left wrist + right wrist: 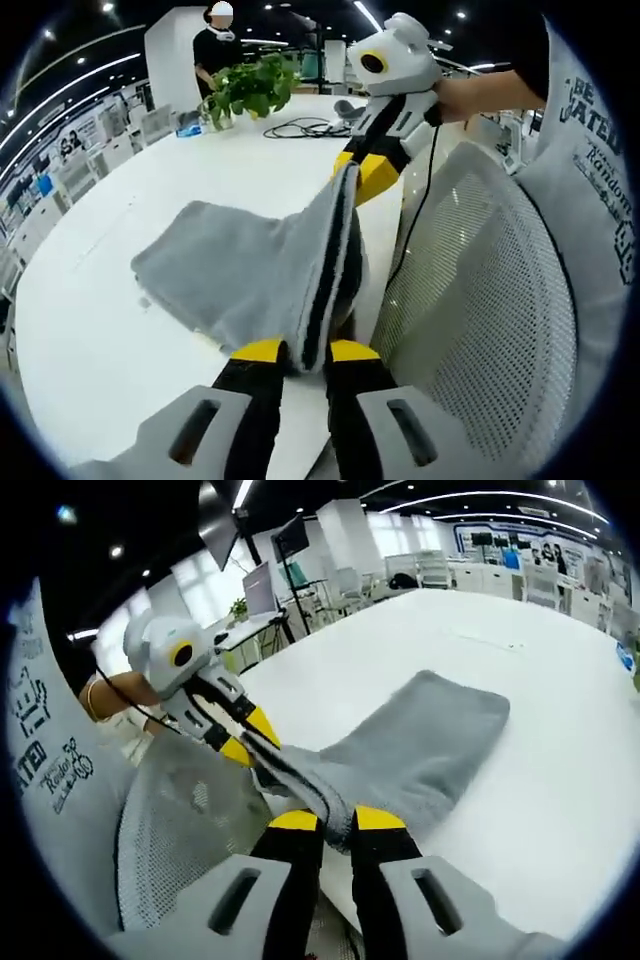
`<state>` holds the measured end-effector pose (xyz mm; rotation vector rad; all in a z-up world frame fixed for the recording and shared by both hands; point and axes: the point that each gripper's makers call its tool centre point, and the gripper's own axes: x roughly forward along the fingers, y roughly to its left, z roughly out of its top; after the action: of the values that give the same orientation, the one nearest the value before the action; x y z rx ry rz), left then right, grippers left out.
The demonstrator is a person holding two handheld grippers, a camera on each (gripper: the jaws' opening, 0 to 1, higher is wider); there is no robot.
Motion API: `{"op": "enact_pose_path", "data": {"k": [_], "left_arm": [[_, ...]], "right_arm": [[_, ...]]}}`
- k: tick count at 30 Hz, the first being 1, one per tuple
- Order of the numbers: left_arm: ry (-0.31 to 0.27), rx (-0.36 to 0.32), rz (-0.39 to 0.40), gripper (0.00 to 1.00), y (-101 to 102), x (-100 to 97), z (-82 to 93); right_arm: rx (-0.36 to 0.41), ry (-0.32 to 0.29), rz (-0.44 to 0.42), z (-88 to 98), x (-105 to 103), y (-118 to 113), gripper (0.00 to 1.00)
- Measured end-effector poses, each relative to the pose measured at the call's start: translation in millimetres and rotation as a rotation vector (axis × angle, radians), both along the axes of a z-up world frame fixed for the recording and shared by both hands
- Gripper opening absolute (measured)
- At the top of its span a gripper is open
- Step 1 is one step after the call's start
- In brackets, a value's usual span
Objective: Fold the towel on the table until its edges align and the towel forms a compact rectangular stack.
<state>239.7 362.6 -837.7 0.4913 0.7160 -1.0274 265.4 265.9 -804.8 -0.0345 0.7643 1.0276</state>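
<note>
A grey towel (235,270) lies on the white table (90,340), its near edge lifted off the surface at the table's edge, just above a white mesh chair back (480,300). The left gripper (305,352) has its yellow-tipped jaws pinched narrow on one corner of that raised edge. The right gripper (335,820) clamps the other corner the same way, jaws nearly together with cloth between them. The edge runs taut between the two. The rest of the towel stays flat on the table, spread away from the chair. Beyond the towel, at the table's far side, stands a leafy potted plant (250,88) beside a black cable (300,127).
</note>
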Motion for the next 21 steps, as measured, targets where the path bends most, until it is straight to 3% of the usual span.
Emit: {"op": "enact_pose_path", "data": {"k": [6,11,15,18,21], "left_arm": [[0.005,0.059,0.044,0.44,2,-0.6,-12.1],[0.016,0.080,0.017,0.48,-3,-3.8,-18.0],[0.005,0.119,-0.026,0.59,-13,-6.7,-24.7],[-0.009,0.107,-0.027,0.57,-22,-6.5,-22.7],[-0.032,0.160,-0.025,0.45,-18,-2.7,-26.7]], "right_arm": [[0.032,0.007,-0.047,6.7,8,1,0.08],[0.043,0.012,-0.062,8.5,10,2,0.08],[0.044,0.009,-0.064,10.1,11,3,0.08],[0.039,0.003,-0.057,10.8,11,4,0.08],[0.038,0.005,-0.055,10.2,11,4,0.08]]}}
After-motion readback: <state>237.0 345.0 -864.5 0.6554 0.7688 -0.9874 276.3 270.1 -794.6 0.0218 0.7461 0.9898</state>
